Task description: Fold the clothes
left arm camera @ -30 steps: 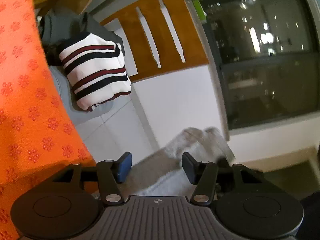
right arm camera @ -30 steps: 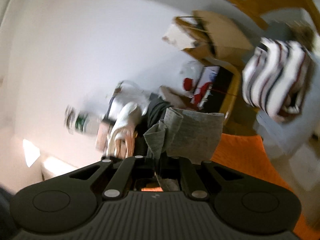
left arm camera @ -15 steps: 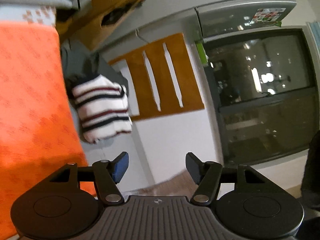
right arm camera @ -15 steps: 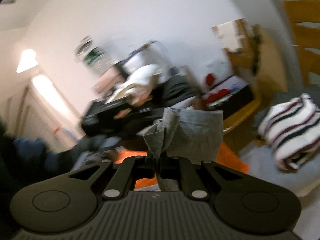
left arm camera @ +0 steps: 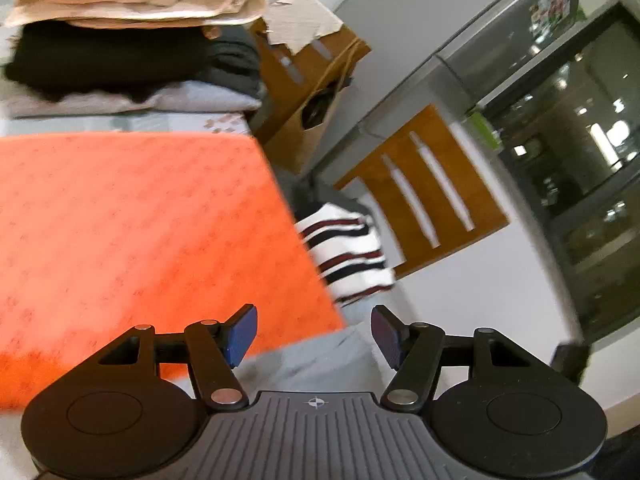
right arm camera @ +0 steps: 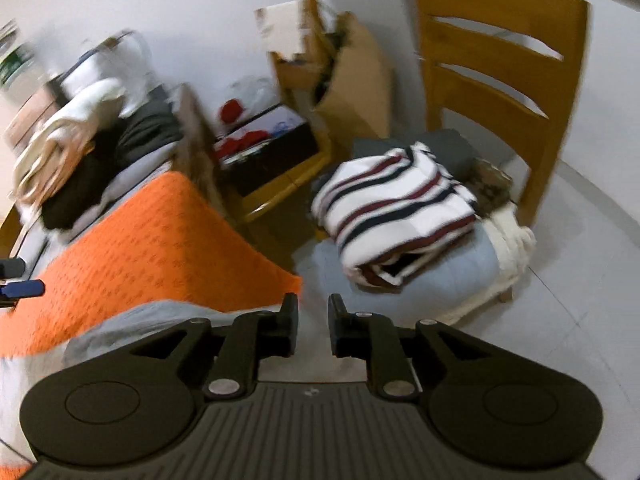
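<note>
The soft grey cloth garment (left arm camera: pixel 320 354) lies under my tools on the orange patterned table cover (left arm camera: pixel 140 232). I judge it light and limp, best taken at an edge or corner. My left gripper (left arm camera: pixel 314 334) stands wide and empty; my right gripper (right arm camera: pixel 313 330) is opening, nothing between. Only the right view shows the whole white striped sweater (right arm camera: pixel 396 208) on the wooden chair (right arm camera: pixel 500 80); only the left shows the dark window (left arm camera: pixel 580 128).

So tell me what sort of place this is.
Most likely a lived-in room of a home, used here for sorting laundry. A wooden chair carries a folded striped sweater, folded clothes are stacked behind an orange cloth, and cardboard boxes lean against the wall.
</note>
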Demonstrator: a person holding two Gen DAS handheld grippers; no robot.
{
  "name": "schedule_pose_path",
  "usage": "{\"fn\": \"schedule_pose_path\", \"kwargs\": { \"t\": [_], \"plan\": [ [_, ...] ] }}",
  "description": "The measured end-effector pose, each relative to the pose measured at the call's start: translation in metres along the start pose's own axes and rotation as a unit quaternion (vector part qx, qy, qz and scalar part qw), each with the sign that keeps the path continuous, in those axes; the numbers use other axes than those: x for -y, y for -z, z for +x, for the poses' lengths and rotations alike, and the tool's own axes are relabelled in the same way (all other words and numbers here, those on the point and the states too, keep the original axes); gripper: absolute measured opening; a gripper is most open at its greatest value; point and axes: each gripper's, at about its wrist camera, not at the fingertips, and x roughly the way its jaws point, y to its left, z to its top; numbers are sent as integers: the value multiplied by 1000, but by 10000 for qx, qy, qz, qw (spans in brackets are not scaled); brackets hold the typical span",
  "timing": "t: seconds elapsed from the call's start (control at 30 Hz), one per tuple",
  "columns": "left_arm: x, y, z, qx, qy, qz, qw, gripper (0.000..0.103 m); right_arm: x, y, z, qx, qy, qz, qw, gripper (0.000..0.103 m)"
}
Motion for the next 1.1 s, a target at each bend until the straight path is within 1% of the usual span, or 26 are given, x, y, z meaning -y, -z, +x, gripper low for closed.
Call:
{"fn": "schedule_pose_path", "kwargs": {
  "t": [0.07, 0.17, 0.2, 0.3, 0.43, 0.5, 0.53, 0.6, 0.63, 0.7, 0.73, 0.8, 0.87, 0.93, 1.03, 1.1],
  "plan": [
    [0, 15, -5, -66, -111, 19, 9999, 65, -14, -5, 5, -76, -257, -263, 9993, 22],
    [1, 36, -7, -156, -258, -8, 9995, 65, -42, -7, 11, -247, -823, -660, 9941, 22],
    [1, 41, -9, -157, -291, -45, 9994, 65, -55, -8, 17, -341, -1032, -852, 9904, 22],
    [0, 57, -18, -94, -360, -190, 9991, 65, -92, -11, 33, -495, -1481, -1437, 9772, 22],
    [0, 73, -31, 78, -482, -388, 9980, 65, -126, -7, 48, -650, -1844, -2100, 9580, 22],
    [0, 78, -38, 192, -574, -496, 9969, 65, -139, -3, 55, -719, -1947, -2449, 9471, 22],
    [0, 81, -42, 252, -626, -556, 9962, 65, -145, -1, 58, -750, -1985, -2622, 9414, 22],
    [-1, 88, -49, 371, -732, -677, 9943, 65, -149, 3, 65, -787, -1920, -2943, 9329, 22],
    [0, 91, -53, 432, -790, -741, 9932, 65, -147, 4, 67, -777, -1869, -3039, 9310, 21],
    [1, 99, -62, 568, -911, -862, 9905, 65, -143, 3, 69, -708, -1787, -3168, 9288, 9],
    [2, 103, -66, 640, -965, -916, 9890, 65, -141, 1, 70, -679, -1696, -3185, 9301, 8],
    [5, 111, -75, 786, -1087, -1031, 9856, 65, -134, -4, 71, -622, -1427, -3198, 9346, 9],
    [7, 119, -85, 945, -1233, -1151, 9811, 65, -126, -11, 70, -679, -1379, -3132, 9372, 11],
    [9, 127, -97, 1126, -1379, -1264, 9759, 65, -121, -16, 69, -720, -1357, -3126, 9374, 11],
    [12, 138, -118, 1409, -1529, -1426, 9677, 65, -120, -22, 61, -719, -1405, -3107, 9373, 15],
    [11, 146, -131, 1535, -1595, -1470, 9640, 65, -123, -24, 52, -739, -1459, -3057, 9380, 20]
  ]
}}
